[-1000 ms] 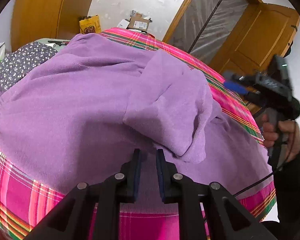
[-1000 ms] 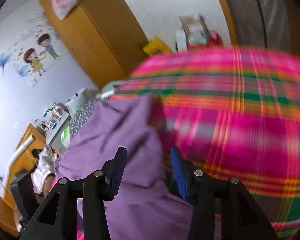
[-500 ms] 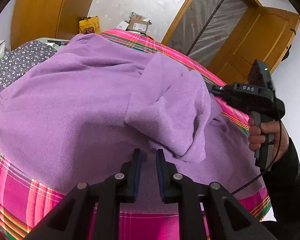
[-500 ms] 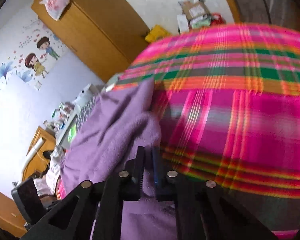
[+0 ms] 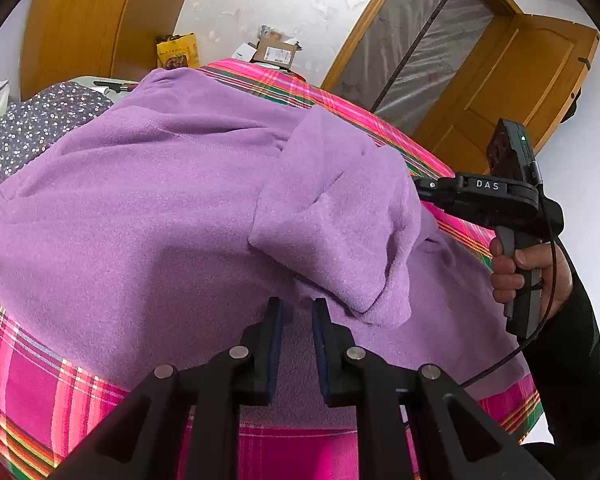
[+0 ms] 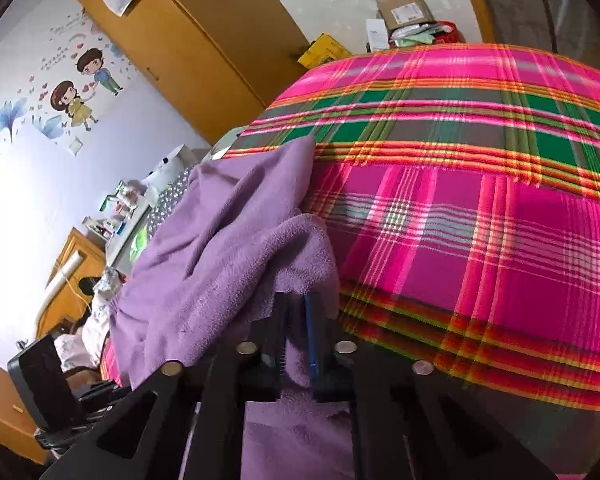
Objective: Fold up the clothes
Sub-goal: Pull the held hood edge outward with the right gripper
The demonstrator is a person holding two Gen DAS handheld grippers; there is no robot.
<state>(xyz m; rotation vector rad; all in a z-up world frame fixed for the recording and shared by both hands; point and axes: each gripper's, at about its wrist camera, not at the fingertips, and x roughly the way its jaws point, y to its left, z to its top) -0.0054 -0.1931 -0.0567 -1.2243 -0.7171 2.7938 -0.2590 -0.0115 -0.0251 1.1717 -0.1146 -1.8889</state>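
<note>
Purple fleece garment [image 5: 148, 216] lies spread on the pink plaid bedcover [image 6: 480, 240]; the right gripper [image 6: 296, 332], previously wide, now has its fingers clenched on the garment's edge, while the left gripper [image 5: 296, 320] remains part-open above the hem, grasping nothing, enabling the fold.

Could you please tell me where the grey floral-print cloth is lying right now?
In the left wrist view, the grey floral-print cloth lies at far left, beside the purple fleece garment, below the wooden wardrobe.
</note>
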